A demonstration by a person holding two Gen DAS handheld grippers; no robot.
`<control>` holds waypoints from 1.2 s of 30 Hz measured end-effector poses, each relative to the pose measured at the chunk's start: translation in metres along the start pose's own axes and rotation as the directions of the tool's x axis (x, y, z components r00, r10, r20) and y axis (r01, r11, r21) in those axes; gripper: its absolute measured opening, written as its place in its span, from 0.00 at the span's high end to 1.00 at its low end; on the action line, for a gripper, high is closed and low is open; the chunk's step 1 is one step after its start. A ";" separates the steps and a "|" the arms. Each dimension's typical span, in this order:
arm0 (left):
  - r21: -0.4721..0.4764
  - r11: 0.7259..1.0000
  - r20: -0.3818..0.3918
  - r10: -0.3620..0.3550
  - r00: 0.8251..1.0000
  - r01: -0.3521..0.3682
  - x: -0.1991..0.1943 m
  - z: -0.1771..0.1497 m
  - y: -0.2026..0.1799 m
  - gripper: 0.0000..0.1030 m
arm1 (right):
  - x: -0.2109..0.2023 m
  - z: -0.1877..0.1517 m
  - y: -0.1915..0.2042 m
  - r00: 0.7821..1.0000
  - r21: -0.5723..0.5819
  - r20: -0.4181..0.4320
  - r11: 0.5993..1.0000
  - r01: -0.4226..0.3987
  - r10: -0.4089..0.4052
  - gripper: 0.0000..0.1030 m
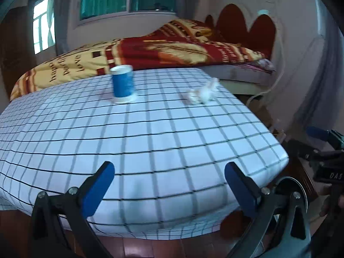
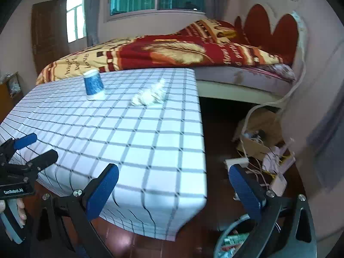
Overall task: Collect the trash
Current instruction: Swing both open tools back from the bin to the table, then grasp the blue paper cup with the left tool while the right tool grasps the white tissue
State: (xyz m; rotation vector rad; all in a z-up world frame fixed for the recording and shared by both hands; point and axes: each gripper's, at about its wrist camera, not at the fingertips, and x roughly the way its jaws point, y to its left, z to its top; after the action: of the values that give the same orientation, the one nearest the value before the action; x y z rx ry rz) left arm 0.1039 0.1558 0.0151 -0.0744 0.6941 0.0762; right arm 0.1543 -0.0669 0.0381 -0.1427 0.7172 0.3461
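Note:
A blue paper cup (image 1: pixel 123 83) stands upside down on the far part of the checked table (image 1: pixel 150 142); it also shows in the right wrist view (image 2: pixel 93 84). Crumpled white tissue (image 1: pixel 203 92) lies to its right, also in the right wrist view (image 2: pixel 150 96). My left gripper (image 1: pixel 168 185) is open and empty above the table's near edge. My right gripper (image 2: pixel 173 190) is open and empty over the table's near right corner. The left gripper also shows at the left of the right wrist view (image 2: pixel 34 148).
A bin (image 2: pixel 234 238) with wrappers sits on the floor under my right gripper. A cardboard box (image 2: pixel 258 133), cables and a power strip lie on the floor right of the table. A bed (image 1: pixel 150 51) with a red and yellow blanket stands behind.

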 end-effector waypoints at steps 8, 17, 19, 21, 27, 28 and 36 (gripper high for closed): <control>-0.033 0.998 -0.026 0.061 0.998 -0.062 0.023 0.024 0.038 0.01 | 0.049 0.045 0.036 0.996 -0.044 -0.049 0.996 -0.072 0.070 0.00; -0.079 0.992 -0.009 0.100 0.995 -0.101 0.077 0.064 0.072 0.03 | 0.131 0.091 0.041 0.987 -0.026 -0.130 0.995 -0.096 0.092 0.00; -0.090 0.991 -0.003 0.097 0.995 -0.097 0.087 0.072 0.078 0.06 | 0.154 0.100 0.040 0.985 -0.018 -0.145 0.995 -0.101 0.097 0.00; -0.089 0.991 -0.011 0.097 0.995 -0.098 0.100 0.080 0.080 0.07 | 0.173 0.107 0.040 0.983 -0.012 -0.154 0.995 -0.102 0.098 0.01; -0.085 0.992 -0.041 0.095 0.995 -0.098 0.137 0.102 0.085 0.11 | 0.216 0.127 0.040 0.977 -0.011 -0.178 0.993 -0.119 0.115 0.23; -0.087 0.992 -0.045 0.091 0.995 -0.094 0.143 0.105 0.086 0.14 | 0.221 0.130 0.040 0.977 -0.013 -0.178 0.992 -0.125 0.121 0.27; -0.104 0.991 -0.074 0.078 0.994 -0.086 0.176 0.123 0.093 0.20 | 0.248 0.152 0.037 0.976 -0.010 -0.148 0.987 -0.160 0.157 0.48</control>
State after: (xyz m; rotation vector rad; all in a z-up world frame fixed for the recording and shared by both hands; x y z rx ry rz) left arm 0.3077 0.2673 -0.0076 -0.1516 0.7624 0.1907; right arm 0.4084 0.0696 -0.0141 -0.1325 0.8736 0.4999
